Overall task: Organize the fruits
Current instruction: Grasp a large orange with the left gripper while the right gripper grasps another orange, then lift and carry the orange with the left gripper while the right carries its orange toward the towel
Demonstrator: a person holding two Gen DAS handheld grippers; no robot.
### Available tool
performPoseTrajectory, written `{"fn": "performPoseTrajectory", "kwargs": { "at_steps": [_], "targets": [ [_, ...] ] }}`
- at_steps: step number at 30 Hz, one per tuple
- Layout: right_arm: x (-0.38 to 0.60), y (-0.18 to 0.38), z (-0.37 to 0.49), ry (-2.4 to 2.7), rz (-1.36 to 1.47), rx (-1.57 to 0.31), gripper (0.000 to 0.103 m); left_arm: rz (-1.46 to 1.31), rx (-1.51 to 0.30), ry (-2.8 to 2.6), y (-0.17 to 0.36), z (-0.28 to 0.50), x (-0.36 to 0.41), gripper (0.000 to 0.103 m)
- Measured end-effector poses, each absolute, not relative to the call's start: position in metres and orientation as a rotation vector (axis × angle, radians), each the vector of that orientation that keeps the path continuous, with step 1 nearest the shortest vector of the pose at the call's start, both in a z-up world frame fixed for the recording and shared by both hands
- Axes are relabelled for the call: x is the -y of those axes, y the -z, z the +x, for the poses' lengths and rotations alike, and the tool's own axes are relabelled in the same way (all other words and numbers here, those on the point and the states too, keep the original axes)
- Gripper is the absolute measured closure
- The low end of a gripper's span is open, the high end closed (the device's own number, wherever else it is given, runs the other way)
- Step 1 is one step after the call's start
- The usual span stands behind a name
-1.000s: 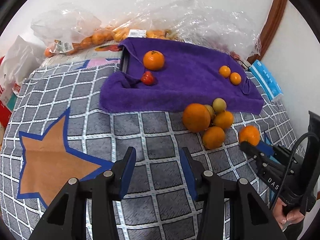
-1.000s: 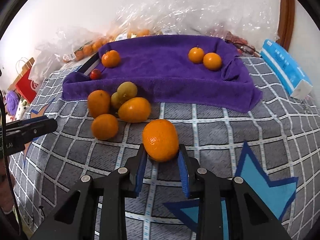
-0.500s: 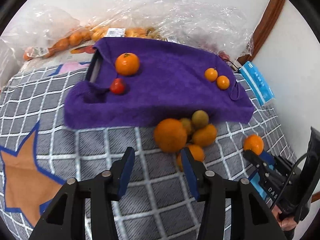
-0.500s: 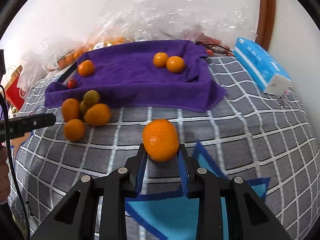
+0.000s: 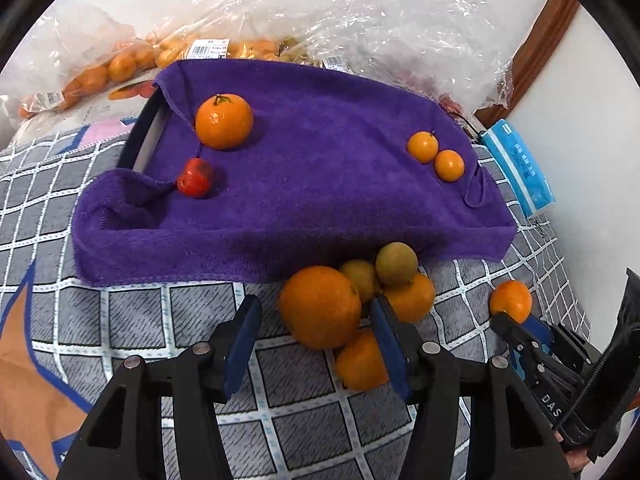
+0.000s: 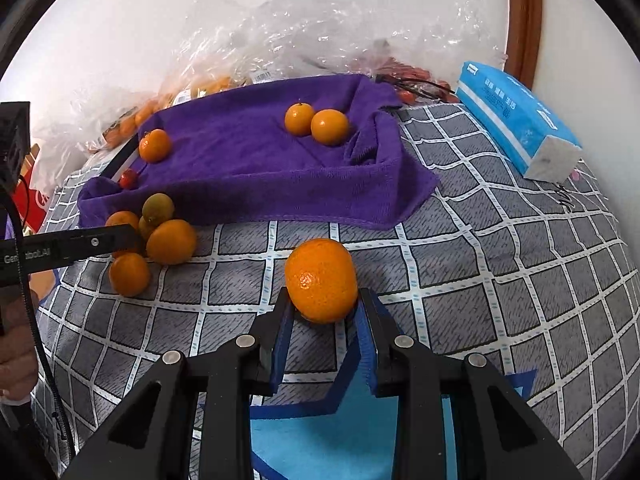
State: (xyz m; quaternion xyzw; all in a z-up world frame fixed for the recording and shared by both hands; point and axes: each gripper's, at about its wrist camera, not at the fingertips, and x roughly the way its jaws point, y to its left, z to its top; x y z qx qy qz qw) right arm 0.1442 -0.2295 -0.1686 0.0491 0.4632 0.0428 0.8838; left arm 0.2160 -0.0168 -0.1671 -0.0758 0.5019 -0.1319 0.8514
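My right gripper (image 6: 323,310) pinches a dimpled orange (image 6: 321,280). My left gripper (image 5: 316,334) gapes empty (only its view shows this) before the big orange (image 5: 320,306).

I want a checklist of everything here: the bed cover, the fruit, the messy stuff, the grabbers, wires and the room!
Surface: grey checked cover with blue and tan star shapes.
Job's things: purple towel-lined tray holds one orange, one small red fruit, two small oranges; loose fruit pile in front.
Clutter: clear plastic bags of fruit, blue tissue pack.
Grippers: left gripper open beside pile; right gripper shut on large orange.
Cables: black cable along right gripper.
Surroundings: white wall, brown wooden trim.
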Motion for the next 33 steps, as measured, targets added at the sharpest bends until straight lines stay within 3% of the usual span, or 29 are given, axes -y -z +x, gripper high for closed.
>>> {"fn": "performPoseTrajectory", "kwargs": {
  "at_steps": [2,3,21,33],
  "targets": [
    [0.229,0.169,0.145,-0.087,0.104,-0.967,0.073,-0.175,-1.057,0.283,0.169,0.217,0.016,0.055],
    [0.229,0.168,0.145,-0.084,0.102,-0.968,0.073,-0.187,-1.055,0.294,0.168,0.217,0.015,0.064],
    [0.201,0.161,0.135,-0.086,0.094,-0.966,0.073,-0.229,-1.041,0.184,0.157,0.17,-0.043,0.064],
    [0.195,0.113,0.118,-0.067,0.07,-0.902,0.073,-0.219,-0.995,0.198,0.126,0.145,-0.042,0.064]
  ]
}}
